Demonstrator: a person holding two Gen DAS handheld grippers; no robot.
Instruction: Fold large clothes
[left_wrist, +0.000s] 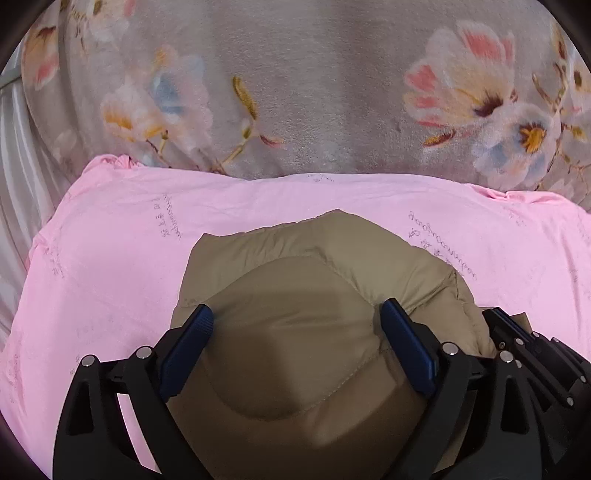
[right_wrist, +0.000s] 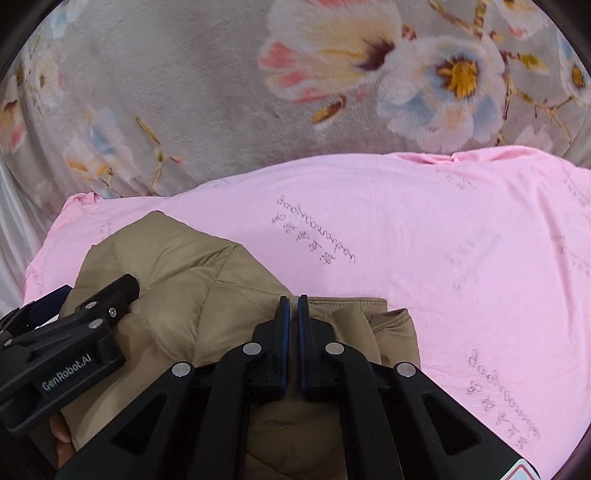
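- Left gripper (left_wrist: 295, 325) spread wide, straddling the puffy tan jacket (left_wrist: 314, 295), not pinching.
- Right gripper (right_wrist: 292, 314) nearly clenched; fabric between the pads — cannot tell.
- Jacket bundled compact at near edge of pink sheet (right_wrist: 424, 229); fold looks mostly done, final tidy left.
- Floral blanket (left_wrist: 314, 92) beyond.

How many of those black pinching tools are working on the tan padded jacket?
2. The left tool is spread open over the tan padded jacket; the right tool sits beside it to the right, pinched together at the jacket's edge. None appears hidden.
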